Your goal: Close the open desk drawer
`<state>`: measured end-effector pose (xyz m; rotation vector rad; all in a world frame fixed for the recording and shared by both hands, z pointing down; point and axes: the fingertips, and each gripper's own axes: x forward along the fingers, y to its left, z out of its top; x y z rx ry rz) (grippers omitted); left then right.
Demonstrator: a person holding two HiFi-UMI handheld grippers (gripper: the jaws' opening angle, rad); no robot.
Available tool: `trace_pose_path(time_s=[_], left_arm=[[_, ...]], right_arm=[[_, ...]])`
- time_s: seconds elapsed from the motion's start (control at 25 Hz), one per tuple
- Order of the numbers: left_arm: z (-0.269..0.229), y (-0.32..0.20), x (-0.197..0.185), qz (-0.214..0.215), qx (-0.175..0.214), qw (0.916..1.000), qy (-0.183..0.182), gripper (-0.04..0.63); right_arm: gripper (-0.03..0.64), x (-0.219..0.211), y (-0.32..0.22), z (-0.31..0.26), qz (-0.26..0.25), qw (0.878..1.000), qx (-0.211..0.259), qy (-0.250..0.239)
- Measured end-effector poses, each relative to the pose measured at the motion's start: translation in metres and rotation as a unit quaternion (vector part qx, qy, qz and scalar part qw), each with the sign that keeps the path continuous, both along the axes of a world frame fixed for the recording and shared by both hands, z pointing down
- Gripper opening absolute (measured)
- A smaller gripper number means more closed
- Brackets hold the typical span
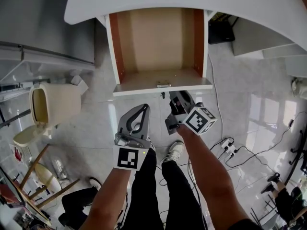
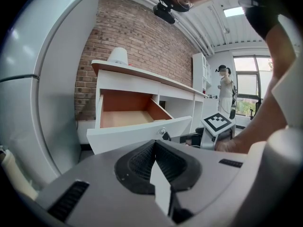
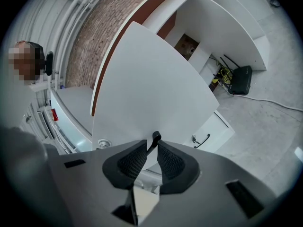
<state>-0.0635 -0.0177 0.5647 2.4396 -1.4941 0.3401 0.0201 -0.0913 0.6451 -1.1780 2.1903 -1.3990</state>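
I saw a brick wall [image 2: 137,37], a bright window [image 2: 247,85], a ceiling light [image 2: 234,12] and a glossy tiled floor [image 1: 96,143].

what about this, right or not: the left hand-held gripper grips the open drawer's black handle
Not right: the right hand-held gripper grips the open drawer's black handle, as the right gripper view shows. The left hand-held gripper is shut on nothing.

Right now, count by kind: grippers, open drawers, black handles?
Grippers: 2 (left gripper, right gripper)
Open drawers: 1 (desk drawer)
Black handles: 2 (drawer handle between the right jaws, lower handle)
Total: 5
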Motion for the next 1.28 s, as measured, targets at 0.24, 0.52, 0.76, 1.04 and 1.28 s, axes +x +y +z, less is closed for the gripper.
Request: trace_pose_path(time_s=[0.24, 0.52, 0.76, 1.04, 1.28], left_arm=[[-0.004, -0.001, 0.001, 0.01, 0.006, 0.9999, -0.006, 0.008], [-0.008, -0.003, 0.004, 0.018, 0.008, 0.9998, -0.009, 0.008], [-0.013, -0.005, 0.004, 0.019, 0.009, 0.9997, -0.008, 0.008], [-0.017, -0.009, 0.004, 0.017, 0.01, 0.9998, -0.003, 0.008], [-0.022, -0.015, -0.001, -0.001, 0.006, 0.9999, 0.01, 0.008]], right_arm=[[0.08, -0.001, 0.001, -0.01, -0.003, 1.0, 0.002, 0.0], [0.081, -0.001, -0.004, -0.031, 0.0, 1.0, 0.013, -0.012], [0.081, -0.001, -0.007, -0.044, 0.007, 1.0, 0.014, -0.025], [0.081, -0.001, -0.011, -0.054, 0.011, 0.999, 0.012, -0.036], [0.081, -0.001, -0.013, -0.061, 0.021, 0.999, 0.013, -0.043]])
